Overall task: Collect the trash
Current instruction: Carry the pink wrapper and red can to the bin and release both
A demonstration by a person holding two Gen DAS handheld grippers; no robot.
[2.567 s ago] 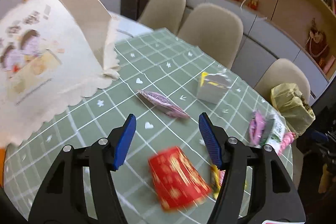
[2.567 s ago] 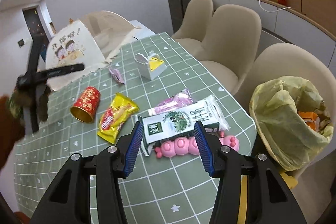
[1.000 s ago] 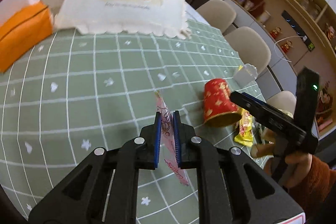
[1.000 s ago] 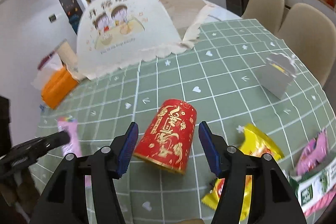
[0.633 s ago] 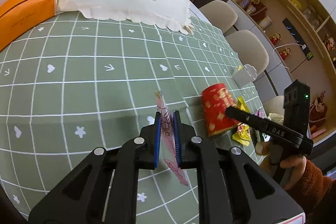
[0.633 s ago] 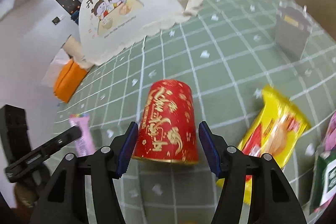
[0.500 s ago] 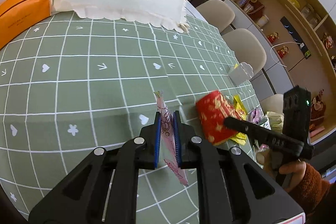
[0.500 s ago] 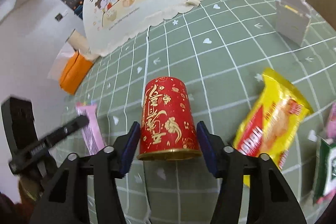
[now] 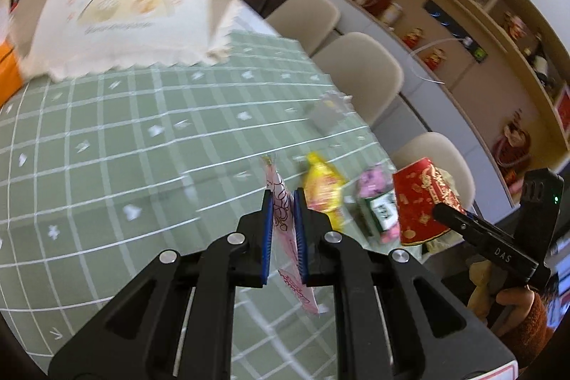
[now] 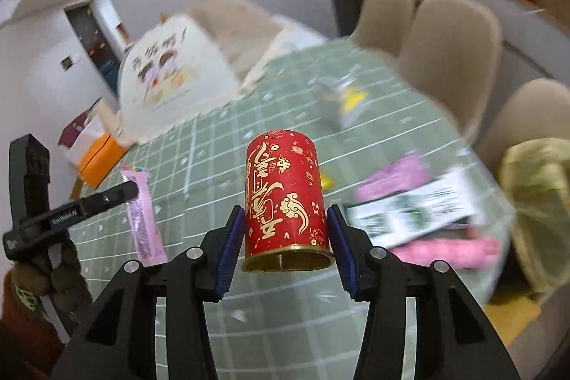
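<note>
My left gripper [image 9: 283,200] is shut on a thin pink wrapper [image 9: 276,178], which hangs upright between the pads above the green checked table [image 9: 107,148]. In the right wrist view the same wrapper [image 10: 142,219] dangles at the left. My right gripper [image 10: 284,211] holds a red cup with gold writing [image 10: 283,198]. Its jaws are closing, with both pads against the cup's sides. The cup is lifted off the table with its open gold rim toward the camera. In the left wrist view the red cup [image 9: 420,202] is at the right, over the table's edge.
A yellow snack packet [image 9: 322,187], a green-and-white packet [image 10: 413,212], pink packets [image 10: 392,177] and a small white box [image 10: 338,102] lie on the table. A yellow trash bag [image 10: 534,194] stands past the right edge. A printed food cover [image 9: 124,6] and beige chairs [image 9: 359,73] are behind.
The right gripper closed on the red cup and lifted it off the table toward the right. The left gripper carried the pink wrapper the same way, and the far packets came closer.
</note>
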